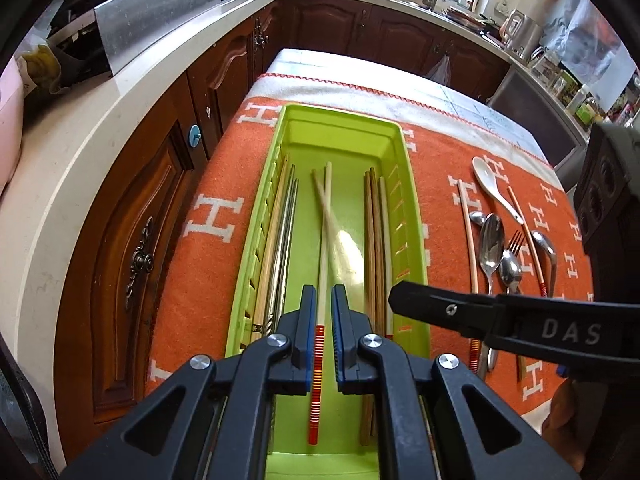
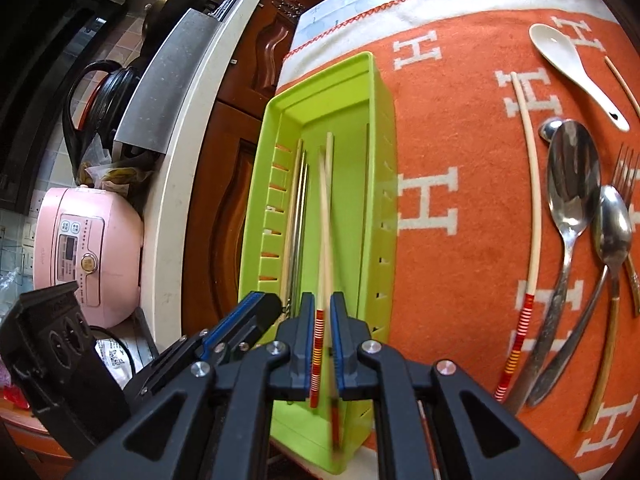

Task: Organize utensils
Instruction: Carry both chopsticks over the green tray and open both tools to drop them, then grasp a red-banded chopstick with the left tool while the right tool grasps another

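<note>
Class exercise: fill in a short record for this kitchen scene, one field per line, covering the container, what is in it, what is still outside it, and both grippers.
container: green plastic tray on the orange blanket
in tray: two cream chopsticks crossed in the middle; metal chopsticks along its left wall; wooden chopsticks along its right wall
still outside: white ceramic spoon, metal spoons, fork, one cream chopstick
left gripper: over the tray, fingers either side of a red-striped chopstick end, not closed
right gripper: same pose
</note>
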Tool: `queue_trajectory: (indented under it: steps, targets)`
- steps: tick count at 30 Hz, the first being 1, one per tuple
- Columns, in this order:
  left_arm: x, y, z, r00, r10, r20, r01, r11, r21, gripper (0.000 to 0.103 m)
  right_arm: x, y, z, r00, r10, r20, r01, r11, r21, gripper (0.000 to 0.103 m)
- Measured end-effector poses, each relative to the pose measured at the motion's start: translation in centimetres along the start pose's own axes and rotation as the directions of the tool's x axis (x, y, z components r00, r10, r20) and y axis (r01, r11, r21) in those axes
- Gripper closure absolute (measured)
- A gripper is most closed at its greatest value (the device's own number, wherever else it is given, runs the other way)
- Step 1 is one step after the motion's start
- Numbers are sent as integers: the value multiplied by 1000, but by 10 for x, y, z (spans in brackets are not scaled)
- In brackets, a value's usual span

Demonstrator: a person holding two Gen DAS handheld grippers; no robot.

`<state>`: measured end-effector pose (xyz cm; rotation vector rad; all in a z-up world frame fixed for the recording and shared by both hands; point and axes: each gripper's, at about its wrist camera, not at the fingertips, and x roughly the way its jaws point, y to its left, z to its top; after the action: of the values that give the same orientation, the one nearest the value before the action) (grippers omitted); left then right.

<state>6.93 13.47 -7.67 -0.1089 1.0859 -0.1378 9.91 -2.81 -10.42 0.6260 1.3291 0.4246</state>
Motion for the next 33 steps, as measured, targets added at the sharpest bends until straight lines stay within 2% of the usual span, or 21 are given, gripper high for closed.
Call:
queue_trajectory:
  steps: [1,3,8,16,17,19,23,27,33]
  targets:
    - [-1,1,0,1000,-2,1,2,1000,-6,97,1,0,0,1000,5,-2,-5,1000,8,92]
    - [-4,2,0,1000,-3,4,3,1000,-15,97,1,-1,-1,1000,17,1,-17,1000,19,80]
    - [-7,2,0,1000,0,1,0,1000,-22,96,-8,2,-4,999,19,32,-18,1000,-21,80]
    - [-12,-20,-1,999,-31,-6,31,999,14,92,-41,1,-8,991,-32,129,51,988,-149,80]
    - [-12,-25,-1,999,-38,-7,38,999,22,91,-46,-2,-9,989,-39,141,60,986,-153,80]
    - [-13,-36,-1,999,-49,-6,49,998,40,82,-54,-11,-11,987,-46,155,69,987,-143,80]
    - [-14,-63,-4,997,-77,-13,78,994,76,74,-70,-29,-15,981,-70,182,98,984,-151,80]
    - [-13,-87,-8,994,-108,-26,110,989,101,59,-93,-52,-23,967,-110,229,147,978,-148,80]
    - [-2,-122,-14,988,-147,-50,153,977,147,59,-122,-90,-26,948,-145,283,176,980,-91,80]
